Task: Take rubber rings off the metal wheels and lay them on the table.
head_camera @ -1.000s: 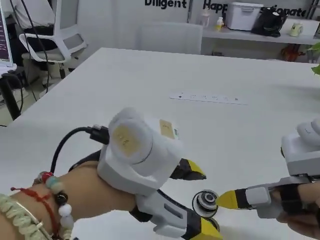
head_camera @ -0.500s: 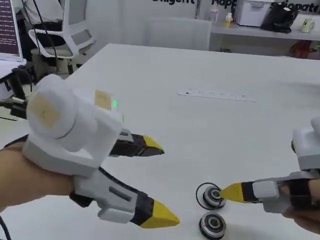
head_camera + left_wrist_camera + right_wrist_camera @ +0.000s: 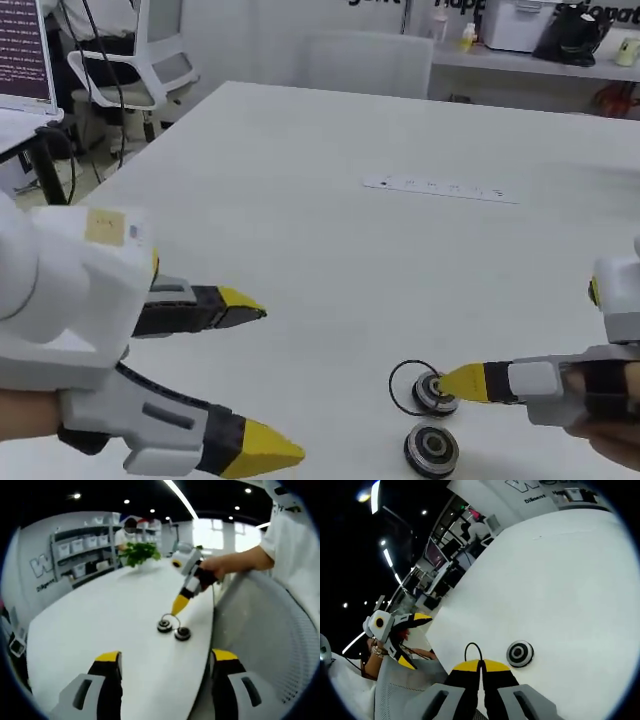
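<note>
Two metal wheels lie near the table's front edge. One wheel (image 3: 433, 449) (image 3: 182, 634) (image 3: 520, 653) lies flat with its black ring on. The other wheel (image 3: 436, 396) (image 3: 164, 626) has a thin black rubber ring (image 3: 398, 386) (image 3: 170, 619) (image 3: 471, 649) hanging loose beside it as a loop. My right gripper (image 3: 447, 383) (image 3: 176, 610) (image 3: 480, 663) is shut, its tips over that wheel, and the loop runs into their seam. My left gripper (image 3: 255, 375) (image 3: 166, 657) (image 3: 417, 640) stands open and holds nothing, well to the left of the wheels.
A white power strip (image 3: 440, 189) lies mid-table. Chairs (image 3: 365, 65) and a shelf with boxes stand beyond the far edge. A potted plant (image 3: 139, 554) sits on the table's far end in the left gripper view. The table edge (image 3: 210, 630) runs close to the wheels.
My left gripper has drawn back to the left, away from the wheels, uncovering the second wheel. The ring now shows as a loose loop beside its wheel. The right gripper has stayed put.
</note>
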`<move>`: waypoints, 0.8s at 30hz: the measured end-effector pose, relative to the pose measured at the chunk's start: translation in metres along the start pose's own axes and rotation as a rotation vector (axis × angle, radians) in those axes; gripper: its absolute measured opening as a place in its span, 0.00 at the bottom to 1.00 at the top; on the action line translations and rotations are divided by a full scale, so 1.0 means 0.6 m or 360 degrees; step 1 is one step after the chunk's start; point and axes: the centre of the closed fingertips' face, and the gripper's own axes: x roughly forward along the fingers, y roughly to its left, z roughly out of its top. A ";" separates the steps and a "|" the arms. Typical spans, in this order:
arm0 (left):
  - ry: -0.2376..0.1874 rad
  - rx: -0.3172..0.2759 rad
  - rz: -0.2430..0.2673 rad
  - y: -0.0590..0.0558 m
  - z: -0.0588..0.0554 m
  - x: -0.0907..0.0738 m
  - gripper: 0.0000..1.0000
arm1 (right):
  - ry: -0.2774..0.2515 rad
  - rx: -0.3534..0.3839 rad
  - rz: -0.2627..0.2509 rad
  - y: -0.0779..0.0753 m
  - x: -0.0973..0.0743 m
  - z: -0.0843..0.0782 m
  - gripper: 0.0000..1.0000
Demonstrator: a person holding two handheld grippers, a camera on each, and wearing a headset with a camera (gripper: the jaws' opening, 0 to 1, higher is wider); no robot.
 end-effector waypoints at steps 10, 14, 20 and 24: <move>-0.0005 -0.0076 -0.0007 -0.017 -0.017 0.011 0.75 | -0.0023 -0.0076 0.0050 0.019 0.014 0.002 0.00; 0.0004 -0.0090 0.0019 -0.014 -0.024 0.011 0.75 | -0.0036 -0.0131 0.0068 0.031 0.028 -0.001 0.00; -0.0004 -0.0109 0.0041 -0.013 -0.026 0.011 0.75 | -0.0002 -0.0262 0.0065 0.040 0.049 -0.014 0.00; 0.0001 -0.0121 0.0049 -0.011 -0.029 0.011 0.74 | 0.0014 -0.0331 0.0028 0.032 0.060 -0.021 0.00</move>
